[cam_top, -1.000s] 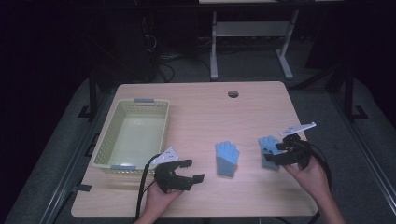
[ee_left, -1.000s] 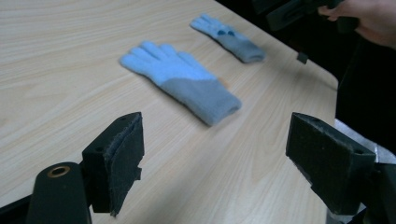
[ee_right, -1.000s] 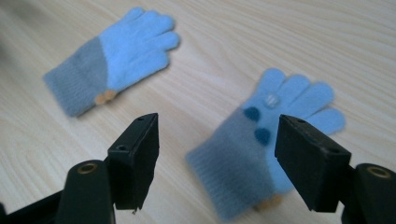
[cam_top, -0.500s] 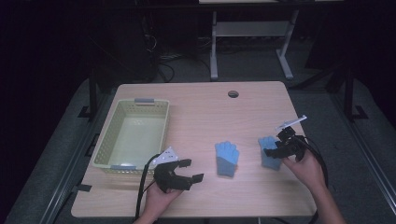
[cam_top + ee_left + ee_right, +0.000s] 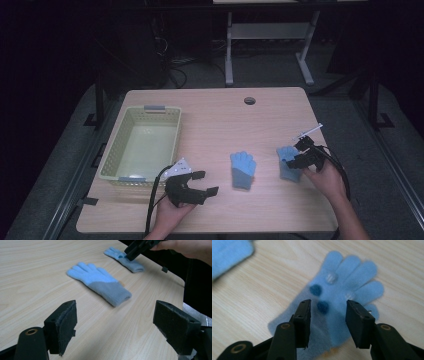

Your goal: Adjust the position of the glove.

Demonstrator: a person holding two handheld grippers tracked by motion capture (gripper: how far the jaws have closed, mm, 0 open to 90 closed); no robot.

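The step in hand looks like the pick-up of the right-hand glove (image 5: 288, 165), one of two blue gloves lying flat on the desk (image 5: 215, 115). The right gripper (image 5: 328, 315) is down over this glove near the desk's right edge, and its jaws have just been closing; in the right gripper view they straddle the palm, half-closed, with the fabric between them but the pads not yet pressing on it, so nothing is gripped. The glove lies with its fingers pointing away from that camera, and small dark and pale dots mark its palm. The second glove (image 5: 243, 169) lies near the middle of the desk's front half, apart from the first, with its grey cuff towards the person. The left gripper (image 5: 196, 186) rests at the front edge of the desk, just beside the near right corner of the basket (image 5: 111, 156), jaws wide open and holding nothing; the left gripper view looks past them at both gloves. The next move, I judge, calls for the right jaws to close until they pinch a fold of the knit, then lift it off the wood; a shallow bite could slip off such soft, flat cloth. By count: two gloves, one pale green basket standing empty at the left, two grippers.
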